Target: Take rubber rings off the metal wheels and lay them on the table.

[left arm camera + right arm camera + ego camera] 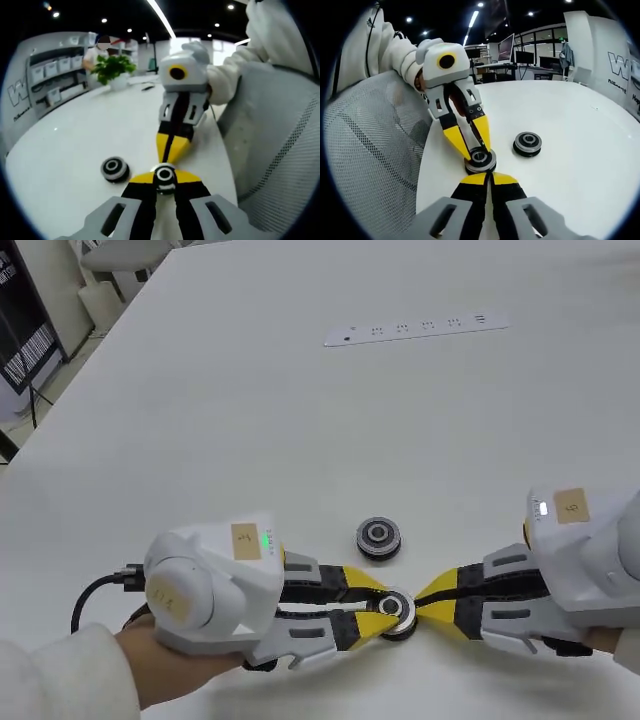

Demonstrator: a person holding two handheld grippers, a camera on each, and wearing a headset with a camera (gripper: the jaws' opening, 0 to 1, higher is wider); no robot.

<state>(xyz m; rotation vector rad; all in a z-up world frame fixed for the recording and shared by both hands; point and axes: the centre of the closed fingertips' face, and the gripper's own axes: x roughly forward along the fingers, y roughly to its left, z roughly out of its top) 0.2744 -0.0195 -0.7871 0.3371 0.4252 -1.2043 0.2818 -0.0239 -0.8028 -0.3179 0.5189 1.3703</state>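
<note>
In the head view the left gripper (pixel 383 610) reaches in from 9 o'clock and the right gripper (pixel 417 608) from 3 o'clock. They meet at a metal wheel (pixel 396 606) on the white table (pixel 300 420). The left gripper's jaws pinch that wheel across its sides, while the right gripper's jaws are pressed together, tips against its dark rubber ring (pixel 492 162); whether they nip it I cannot tell. A second wheel (pixel 379 538) lies flat near the held one, at its 12 o'clock, apart from both grippers.
</note>
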